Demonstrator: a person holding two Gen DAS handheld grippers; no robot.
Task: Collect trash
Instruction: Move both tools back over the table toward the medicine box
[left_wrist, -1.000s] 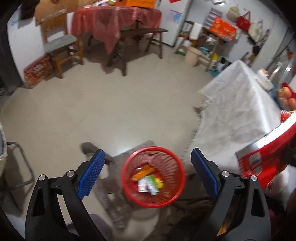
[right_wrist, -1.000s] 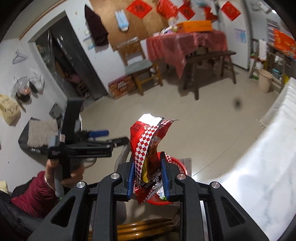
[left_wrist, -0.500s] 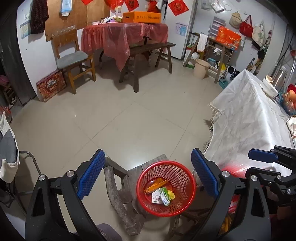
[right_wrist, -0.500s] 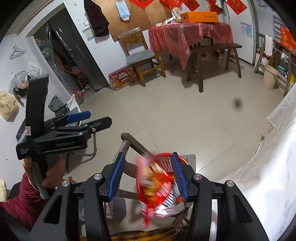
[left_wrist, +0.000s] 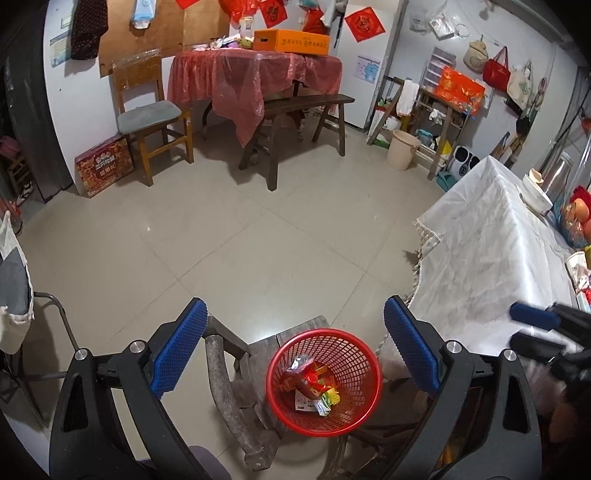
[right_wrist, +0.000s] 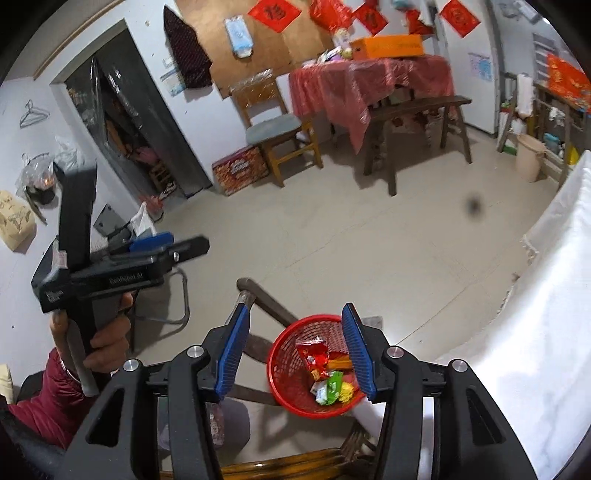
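Note:
A red mesh basket (left_wrist: 364, 387) stands on a low wooden stool, below both grippers; it also shows in the right wrist view (right_wrist: 284, 369). Inside lie a red snack wrapper (left_wrist: 308, 378) (right_wrist: 314, 356) and several other wrappers, green, yellow and white (right_wrist: 334, 387). My left gripper (left_wrist: 295, 350) is open and empty, above the basket. My right gripper (right_wrist: 295, 347) is open and empty, just above the basket's rim. The left gripper's body, held in a hand, shows at the left of the right wrist view (right_wrist: 110, 273).
A table with a white cloth (left_wrist: 491, 251) stands to the right, with bowls and fruit at its far end. The low wooden stool (left_wrist: 236, 387) holds the basket. A red-covered table (left_wrist: 255, 77), a bench and a chair (left_wrist: 151, 118) stand across the tiled floor.
My right gripper opened and let go of the red snack wrapper, which fell into the basket. The left gripper tilted up and stayed open.

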